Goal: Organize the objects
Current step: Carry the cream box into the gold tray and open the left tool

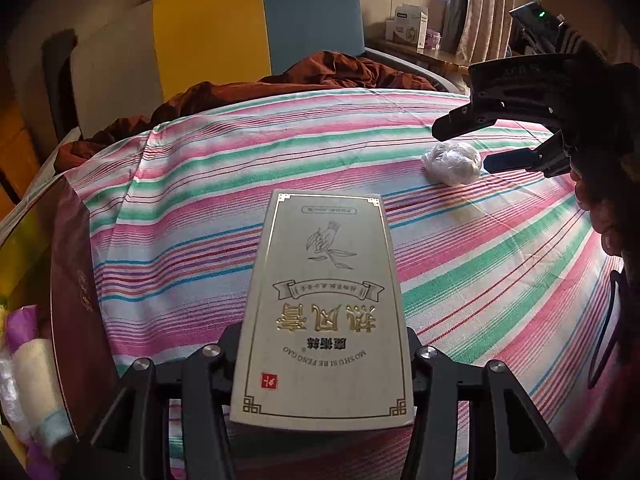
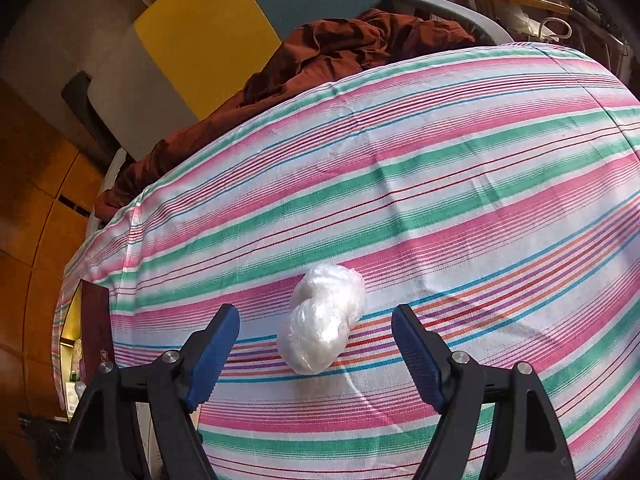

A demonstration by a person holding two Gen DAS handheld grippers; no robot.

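My left gripper (image 1: 324,354) is shut on a flat silver-grey box (image 1: 320,300) with gold lettering, held over the striped cloth (image 1: 460,248). A crumpled clear plastic bag (image 1: 452,162) lies on the cloth at the right. In the left wrist view my right gripper (image 1: 464,144) hovers beside that bag, its jaws apart. In the right wrist view the plastic bag (image 2: 322,320) rests on the cloth between the blue pads (image 2: 214,356) of my right gripper (image 2: 316,322), which stands open; neither pad touches it.
A dark red box (image 1: 76,288) with bundled items (image 1: 32,380) inside stands at the left edge of the cloth. Rumpled brown fabric (image 1: 340,74) lies beyond the cloth, before a yellow and blue backrest (image 1: 256,28). A wooden shelf with boxes (image 1: 410,26) is at the back right.
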